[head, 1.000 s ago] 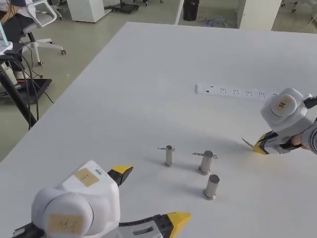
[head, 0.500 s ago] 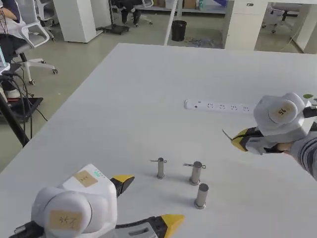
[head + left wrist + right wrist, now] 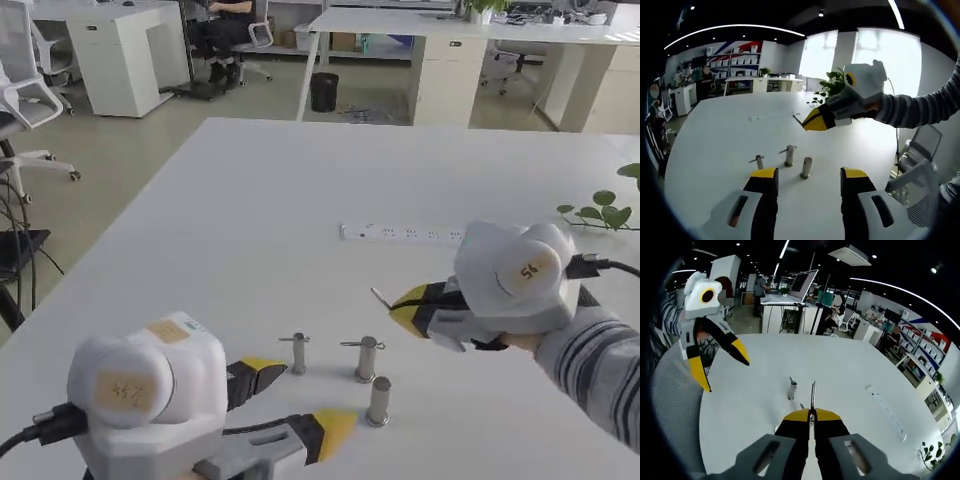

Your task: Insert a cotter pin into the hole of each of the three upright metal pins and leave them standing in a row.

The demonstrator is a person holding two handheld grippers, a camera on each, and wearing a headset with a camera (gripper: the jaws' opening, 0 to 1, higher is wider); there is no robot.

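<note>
- The white bench (image 3: 250, 220) carries it all. The work sits close to its near edge, in front of the person, and a power strip (image 3: 400, 233) lies well back toward the far right corner.
- The left gripper (image 3: 315, 395) hovers low over the near edge, just beside the metal pins, its yellow-tipped jaws spread and holding nothing.
- The right gripper (image 3: 398, 303) hangs in the air above and to the right of the pins. Its jaws are pressed together on a cotter pin (image 3: 378, 296) that pokes straight out past the tips.
- The left fitted pin (image 3: 298, 353) and the middle fitted pin (image 3: 367, 358) stand upright, each with a wire already crosswise through its top.
- The bare pin (image 3: 379, 400) stands closest to the near edge, a little out of line with the other two.
- From where I stand, its hole is too small to make out, so I'd sight it before committing.
- I'd bring the wire down to head height, level with the bench and square to the bore.
- That pin looks slim and easy to topple, so I'd have the empty left jaws close low on its body first.
- Then feed slowly. If the tip catches the rim, back off rather than push.
- Once it is through, let go gently and nudge the pin into line with its neighbours.
</note>
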